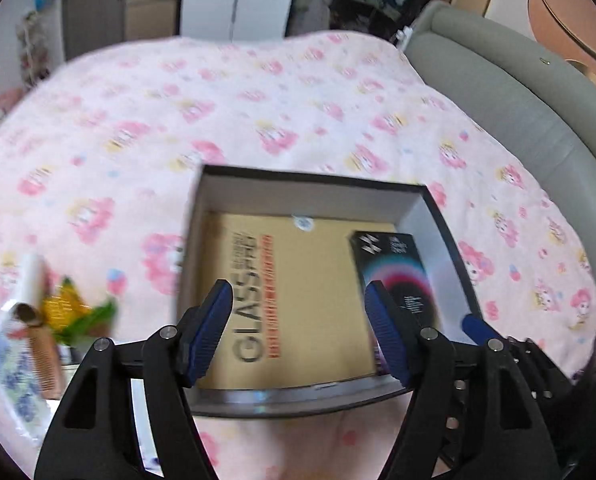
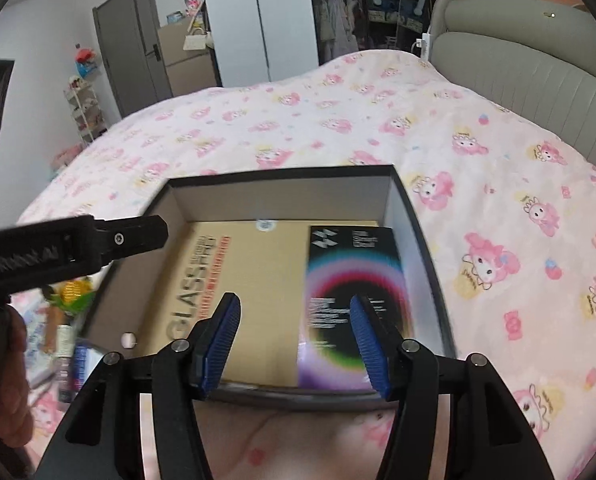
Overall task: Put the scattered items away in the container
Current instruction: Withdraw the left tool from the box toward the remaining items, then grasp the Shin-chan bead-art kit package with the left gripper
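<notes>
Both grippers — left gripper [image 1: 298,320], right gripper [image 2: 294,328] — are hovering over the box [image 2: 413,216], jaws apart; clutter [image 1: 70,312] at nine o'clock is risking being missed.

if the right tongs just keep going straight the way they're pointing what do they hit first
Most likely the black package with the rainbow ring lying in the open box. The right tongs are open and empty, aimed down into the box, roughly where that package meets the tan GLASS carton. Depth is hard to judge.

Both wrist views close above box [image 1: 313,400], facing headboard [image 2: 537,68]
</notes>
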`<state>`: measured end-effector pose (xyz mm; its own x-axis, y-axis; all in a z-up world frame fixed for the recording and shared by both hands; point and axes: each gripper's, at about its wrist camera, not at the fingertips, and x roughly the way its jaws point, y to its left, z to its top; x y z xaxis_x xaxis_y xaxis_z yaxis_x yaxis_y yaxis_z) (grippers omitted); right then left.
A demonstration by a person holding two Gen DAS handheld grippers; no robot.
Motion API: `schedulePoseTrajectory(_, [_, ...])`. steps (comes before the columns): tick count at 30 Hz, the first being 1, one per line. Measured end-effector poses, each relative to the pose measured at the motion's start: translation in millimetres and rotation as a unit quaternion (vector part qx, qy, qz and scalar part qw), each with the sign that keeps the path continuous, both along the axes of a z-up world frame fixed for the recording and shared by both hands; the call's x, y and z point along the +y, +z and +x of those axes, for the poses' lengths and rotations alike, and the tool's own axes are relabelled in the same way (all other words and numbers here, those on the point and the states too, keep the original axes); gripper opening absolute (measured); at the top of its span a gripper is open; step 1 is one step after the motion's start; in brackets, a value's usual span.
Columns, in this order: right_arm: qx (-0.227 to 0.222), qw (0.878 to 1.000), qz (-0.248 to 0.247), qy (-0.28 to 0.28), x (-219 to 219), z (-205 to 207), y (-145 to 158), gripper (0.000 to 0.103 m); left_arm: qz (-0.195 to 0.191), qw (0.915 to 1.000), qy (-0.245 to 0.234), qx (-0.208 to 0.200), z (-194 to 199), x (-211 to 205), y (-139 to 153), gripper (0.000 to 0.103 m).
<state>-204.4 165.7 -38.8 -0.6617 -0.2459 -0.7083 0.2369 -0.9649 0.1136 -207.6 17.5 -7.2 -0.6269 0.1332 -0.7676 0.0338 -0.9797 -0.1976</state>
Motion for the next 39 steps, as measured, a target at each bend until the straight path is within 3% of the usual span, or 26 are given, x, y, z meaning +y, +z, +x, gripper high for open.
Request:
schedulePoseTrajectory(13, [0.033,0.999,-0.031,0.016,-37.1,67.4,60.9,0.057,-0.023,0.9973,0.004,0.070,97.7,-42.1,46.4,0.070])
schedulePoseTrajectory(21, [0.034,0.997,-0.043,0.050,-65.9,116.3,68.1,0.058,-0.013,0.9969,0.016,0.075,154.6,-80.5,52.1,0.070])
schedulePoseTrajectory(25, [0.033,0.996,-0.041,0.070,-81.9,130.6,56.9,0.058,0.015,0.9972,0.033,0.066,174.5,-106.0,36.2,0.071])
schedulePoseTrajectory(34, [-0.027,0.991,-0.032,0.127,-122.3,133.4,-2.7,0.058,0.044,0.9943,0.096,0.014,195.1,-156.3,-42.3,0.068])
schedulePoseTrajectory(39, [-0.065,0.988,-0.013,0.142,-141.7,128.3,-36.9,0.058,0.068,0.9880,0.138,-0.017,188.1,-178.3,-93.9,0.050])
